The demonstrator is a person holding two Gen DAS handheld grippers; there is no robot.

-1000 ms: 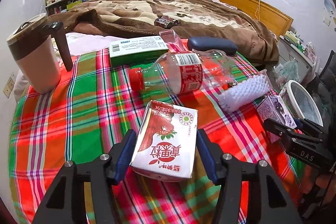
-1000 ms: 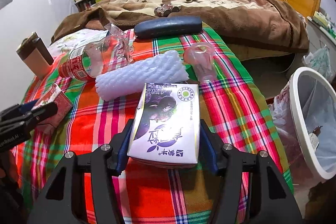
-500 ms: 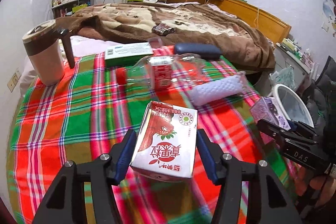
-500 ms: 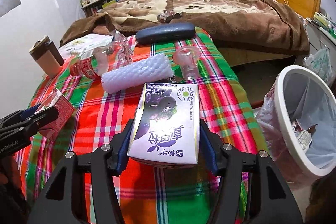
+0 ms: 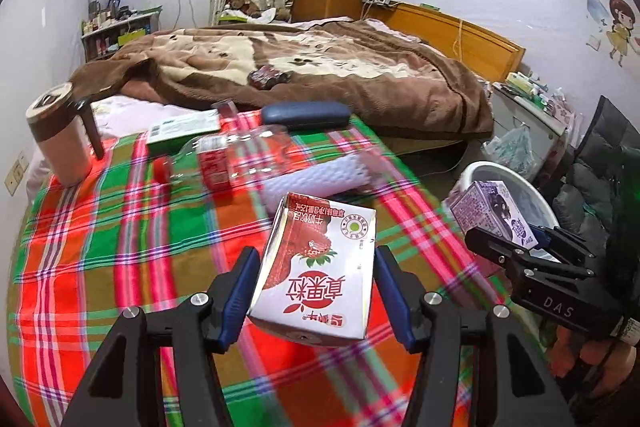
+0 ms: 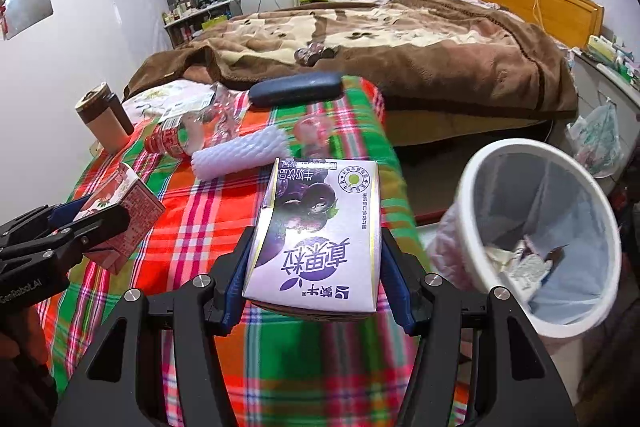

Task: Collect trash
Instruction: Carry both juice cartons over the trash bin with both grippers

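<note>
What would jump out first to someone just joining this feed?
Each gripper holds a small drink carton: the red carton in the left gripper, the purple carton in the right gripper. Beneath lies the bright plaid cloth, and the white bin waits at the right.

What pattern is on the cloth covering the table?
Bright plaid tablecloth in red, green and pink stripes, clearest in the left wrist view.

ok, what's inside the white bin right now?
The white bin has a clear liner holding a few crumpled scraps, white, silvery and dark. Whatever lies beneath them is hidden by the pile and the near rim.
</note>
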